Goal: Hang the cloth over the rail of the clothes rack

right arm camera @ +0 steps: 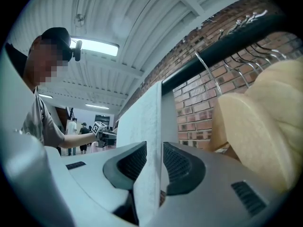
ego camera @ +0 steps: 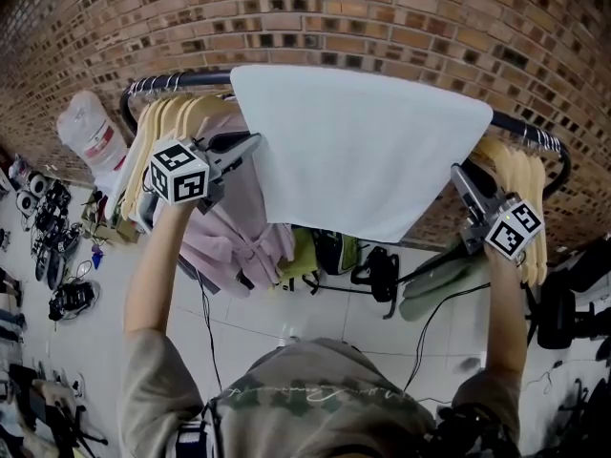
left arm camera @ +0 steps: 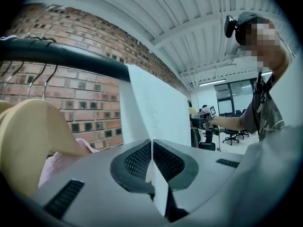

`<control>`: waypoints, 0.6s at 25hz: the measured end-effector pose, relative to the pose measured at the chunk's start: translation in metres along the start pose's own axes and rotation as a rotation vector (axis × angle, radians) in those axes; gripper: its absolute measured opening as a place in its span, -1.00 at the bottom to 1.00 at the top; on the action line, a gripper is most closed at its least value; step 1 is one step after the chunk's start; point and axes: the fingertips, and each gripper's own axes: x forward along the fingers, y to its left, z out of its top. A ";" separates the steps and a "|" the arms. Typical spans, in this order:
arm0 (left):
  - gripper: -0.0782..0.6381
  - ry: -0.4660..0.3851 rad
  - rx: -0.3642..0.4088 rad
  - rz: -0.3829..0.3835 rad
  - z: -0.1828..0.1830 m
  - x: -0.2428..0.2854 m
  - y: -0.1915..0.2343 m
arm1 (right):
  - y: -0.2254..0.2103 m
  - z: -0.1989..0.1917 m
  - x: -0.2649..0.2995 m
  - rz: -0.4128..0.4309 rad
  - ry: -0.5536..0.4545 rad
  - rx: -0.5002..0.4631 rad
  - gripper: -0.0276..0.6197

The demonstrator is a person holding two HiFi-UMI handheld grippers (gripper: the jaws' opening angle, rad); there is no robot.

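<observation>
cloth (ego camera: 353, 151), white, lies draped over the rail (ego camera: 531, 130). its front flap hangs toward the person, and the claws hold its two side edges. nearest the camera are the person's shoulders, with both forearms reaching up and forward.

left claw (ego camera: 252, 144) is closed tight. its pads pinch the cloth's left edge, and a thin fold of cloth shows between them. right claw (ego camera: 462, 176) is closed less far, on the thicker right edge. the cloth stands upright between its pads and is gripped there.

just past the left claw a pink garment (ego camera: 239, 227) hangs from the left hangers (ego camera: 167, 122). these wooden hangers are packed close on the rail, right up against the cloth's left side. the right hangers (ego camera: 523, 175) crowd the rail just beside the right claw, and a green garment (ego camera: 434, 280) hangs below them. the cloth covers the middle of the rail, in the gap between the two bunches, so there is little free rail on either side of it.

below the rack, dark and green bags (ego camera: 329, 251) sit on the tiled floor (ego camera: 258, 327), and a cable (ego camera: 203, 313) trails across the tiles. further left on the floor are a white sack (ego camera: 91, 132) and a line of shoes (ego camera: 48, 208). behind everything is the brick wall (ego camera: 382, 17).
</observation>
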 end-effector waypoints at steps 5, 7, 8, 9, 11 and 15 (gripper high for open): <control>-0.73 -0.009 -0.017 -0.016 0.000 -0.001 -0.003 | 0.000 -0.010 0.005 0.011 0.015 0.016 -0.64; -0.73 -0.019 -0.031 -0.022 0.001 -0.003 -0.006 | 0.002 -0.014 0.004 0.024 0.028 0.008 -0.64; -0.73 -0.025 -0.035 -0.023 0.001 -0.003 -0.008 | 0.003 -0.016 0.004 0.031 0.033 -0.003 -0.70; -0.73 -0.029 -0.037 -0.026 0.002 -0.003 -0.008 | 0.005 -0.016 0.003 0.039 0.034 -0.015 -0.84; -0.73 -0.035 -0.033 -0.032 0.002 -0.005 -0.010 | 0.008 -0.016 0.003 0.054 0.033 -0.030 -0.84; -0.73 -0.054 -0.010 -0.042 0.006 -0.008 -0.014 | 0.014 -0.008 0.004 0.066 0.013 -0.038 -0.84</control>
